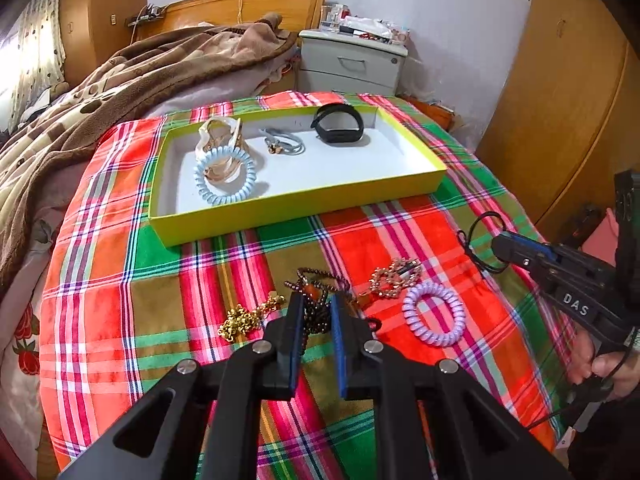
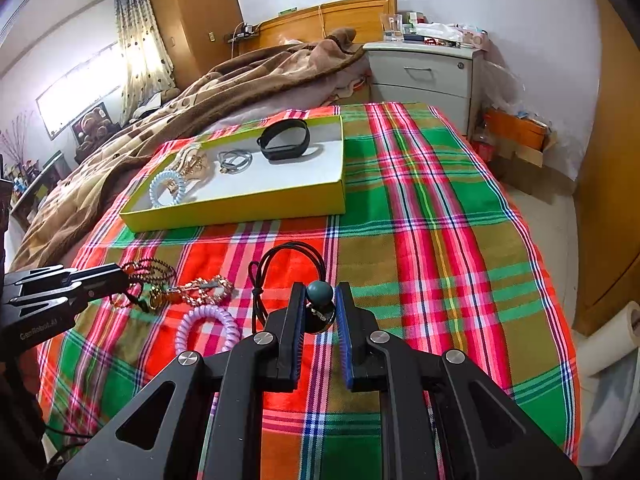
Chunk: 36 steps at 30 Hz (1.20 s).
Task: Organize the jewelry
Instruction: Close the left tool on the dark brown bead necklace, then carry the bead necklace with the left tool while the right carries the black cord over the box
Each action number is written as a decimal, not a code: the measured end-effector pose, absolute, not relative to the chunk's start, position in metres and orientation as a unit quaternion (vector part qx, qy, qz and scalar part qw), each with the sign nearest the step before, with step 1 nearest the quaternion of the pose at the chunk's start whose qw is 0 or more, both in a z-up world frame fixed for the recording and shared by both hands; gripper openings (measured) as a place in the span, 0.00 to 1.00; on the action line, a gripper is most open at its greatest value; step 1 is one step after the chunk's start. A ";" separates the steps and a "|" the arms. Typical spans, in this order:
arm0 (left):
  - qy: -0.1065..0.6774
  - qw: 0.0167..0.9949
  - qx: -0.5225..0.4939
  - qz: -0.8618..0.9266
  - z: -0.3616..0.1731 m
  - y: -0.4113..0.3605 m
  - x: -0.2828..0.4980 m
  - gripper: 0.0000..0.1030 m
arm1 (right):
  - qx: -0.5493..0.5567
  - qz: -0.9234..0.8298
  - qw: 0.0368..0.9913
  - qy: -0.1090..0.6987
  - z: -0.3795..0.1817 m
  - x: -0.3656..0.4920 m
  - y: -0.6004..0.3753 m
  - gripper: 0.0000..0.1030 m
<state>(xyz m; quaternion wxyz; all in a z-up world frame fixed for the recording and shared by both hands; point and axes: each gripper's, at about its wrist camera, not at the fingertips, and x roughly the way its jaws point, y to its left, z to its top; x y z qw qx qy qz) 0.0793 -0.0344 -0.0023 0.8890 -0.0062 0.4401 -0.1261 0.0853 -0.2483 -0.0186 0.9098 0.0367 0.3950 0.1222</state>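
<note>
Plaid bedspread [image 1: 120, 312], loose pieces awaiting sorting: my left gripper [image 1: 316, 312] clamps the dark beaded necklace [image 1: 316, 316]; my right gripper [image 2: 320, 300] pinches the cord pendant [image 2: 320, 292], both bound for the yellow tray [image 1: 280, 216].

I see a woven plaid cloth [image 1: 240, 248], matt and slightly coarse, under everything. The tray [image 1: 304, 216] looks like cardboard, matt yellow outside and smooth white within. The two coil hair ties, lilac [image 1: 434, 316] and pale blue [image 1: 224, 176], are glossy plastic. The black band [image 1: 338, 122] seems matt rubber, though it's small from here. The gold chain [image 1: 248, 318] and dark bead necklace [image 1: 316, 304] glint like metal. My gripper fingers [image 1: 298, 320] are matt black plastic with shiny steel rivets. The blanket [image 1: 132, 80] is fuzzy fleece.
</note>
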 end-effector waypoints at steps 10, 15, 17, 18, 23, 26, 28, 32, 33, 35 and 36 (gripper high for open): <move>0.415 0.899 -0.018 -0.137 0.016 -0.027 0.078 0.10 | 0.037 0.118 0.916 0.383 -0.008 0.085 -0.248 0.15; 0.412 0.900 -0.033 -0.142 0.022 -0.020 0.079 0.10 | 0.038 0.116 0.917 0.379 -0.005 0.084 -0.247 0.15; 0.406 0.900 -0.042 -0.152 0.029 -0.018 0.080 0.10 | 0.037 0.116 0.918 0.378 -0.004 0.084 -0.247 0.15; 0.401 0.902 -0.044 -0.154 0.032 -0.018 0.080 0.10 | 0.037 0.116 0.918 0.377 -0.003 0.085 -0.246 0.15; 0.392 0.906 -0.043 -0.155 0.041 -0.018 0.086 0.10 | 0.038 0.119 0.919 0.373 0.001 0.088 -0.246 0.15; 0.390 0.904 -0.058 -0.164 0.044 -0.017 0.091 0.10 | 0.040 0.118 0.920 0.371 0.004 0.092 -0.245 0.15; 0.387 0.904 -0.053 -0.174 0.045 -0.020 0.093 0.10 | 0.039 0.118 0.920 0.372 0.004 0.093 -0.244 0.15; 0.395 0.901 -0.058 -0.172 0.042 -0.020 0.102 0.10 | 0.039 0.121 0.920 0.370 0.008 0.100 -0.241 0.15; 0.394 0.901 -0.058 -0.172 0.043 -0.020 0.104 0.10 | 0.037 0.123 0.921 0.367 0.010 0.102 -0.240 0.15; 0.392 0.902 -0.058 -0.170 0.045 -0.020 0.111 0.10 | 0.036 0.125 0.922 0.365 0.015 0.109 -0.237 0.15; 0.391 0.903 -0.060 -0.170 0.046 -0.019 0.114 0.10 | 0.035 0.127 0.922 0.363 0.017 0.113 -0.236 0.15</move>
